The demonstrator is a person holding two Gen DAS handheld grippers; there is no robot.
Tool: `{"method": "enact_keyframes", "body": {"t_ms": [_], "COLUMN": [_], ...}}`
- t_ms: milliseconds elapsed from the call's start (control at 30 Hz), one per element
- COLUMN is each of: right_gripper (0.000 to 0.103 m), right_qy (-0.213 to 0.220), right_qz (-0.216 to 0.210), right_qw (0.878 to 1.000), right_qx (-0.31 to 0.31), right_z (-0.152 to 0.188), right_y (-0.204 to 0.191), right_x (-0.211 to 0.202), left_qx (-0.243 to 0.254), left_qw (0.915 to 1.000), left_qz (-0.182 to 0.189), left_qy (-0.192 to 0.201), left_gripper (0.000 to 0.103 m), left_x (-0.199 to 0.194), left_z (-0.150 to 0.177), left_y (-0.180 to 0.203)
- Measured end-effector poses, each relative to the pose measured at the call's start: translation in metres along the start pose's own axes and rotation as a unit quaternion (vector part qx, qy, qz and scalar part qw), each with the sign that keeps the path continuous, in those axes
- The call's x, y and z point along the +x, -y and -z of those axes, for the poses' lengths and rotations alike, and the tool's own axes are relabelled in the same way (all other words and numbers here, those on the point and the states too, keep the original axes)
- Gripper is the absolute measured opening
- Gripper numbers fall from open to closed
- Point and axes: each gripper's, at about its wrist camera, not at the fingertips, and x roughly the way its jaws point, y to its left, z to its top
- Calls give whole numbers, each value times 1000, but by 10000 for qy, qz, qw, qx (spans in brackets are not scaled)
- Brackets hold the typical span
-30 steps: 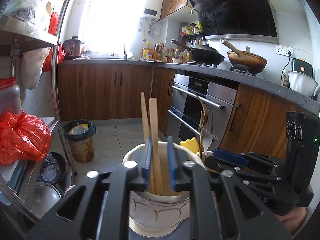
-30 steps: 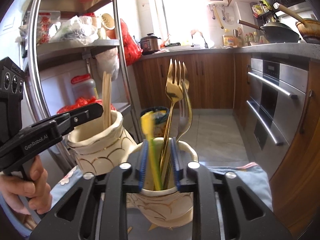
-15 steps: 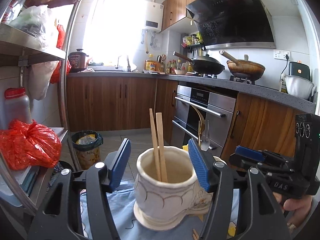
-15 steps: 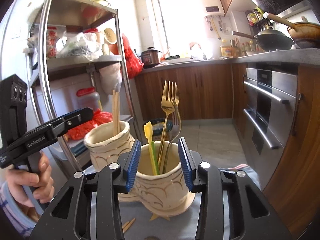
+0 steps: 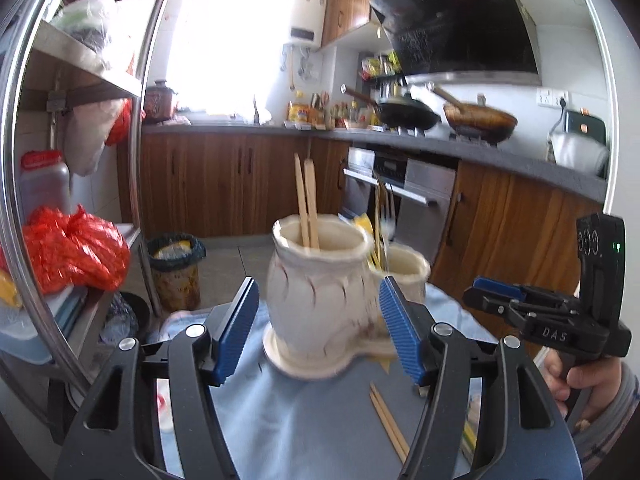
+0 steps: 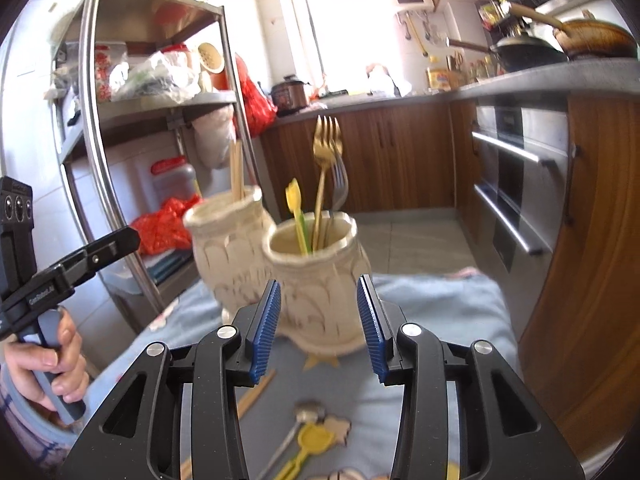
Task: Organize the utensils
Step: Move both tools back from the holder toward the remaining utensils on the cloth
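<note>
Two joined cream ceramic holders stand on a blue cloth. The left holder [image 5: 316,284] holds two wooden chopsticks [image 5: 306,208]. The right holder [image 6: 320,276] holds a gold fork [image 6: 324,176], a silver fork [image 6: 340,188] and a yellow utensil [image 6: 298,216]. My left gripper [image 5: 320,332] is open and empty, just short of the left holder. My right gripper [image 6: 320,324] is open and empty in front of the right holder. Loose chopsticks [image 5: 388,420] lie on the cloth. A metal spoon [image 6: 296,428] and a yellow spoon [image 6: 308,444] lie near the right gripper.
A steel shelf rack [image 6: 100,128] with bags and jars stands on the left. A bin [image 5: 174,268] sits on the floor. Wooden cabinets and an oven [image 6: 516,200] run along the right. Woks [image 5: 404,114] sit on the counter.
Both grippers opened and let go of the utensils now standing in the holders, then drew back and up from the holders. The loose utensils on the cloth have come into view.
</note>
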Motion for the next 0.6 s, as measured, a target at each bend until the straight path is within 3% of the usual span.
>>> {"method": "enact_keyframes", "body": {"t_ms": [333,600], "right_gripper": [42,42], "right_qy": [-541,-988], "right_qz": [209,321], "right_qw": [9982,9945], "right_qx": [139,115], "right_z": [33,56], "right_y": [7,8], "right_x": [-8,-10], "left_qx": [175,199], "left_qw": [9958,9868], "left_qz": [139,167], "left_qy": [-893,-1599], "left_gripper": [63,62], "left_x": [16,31], "left_z": [37,66], "left_y": [16,24]}}
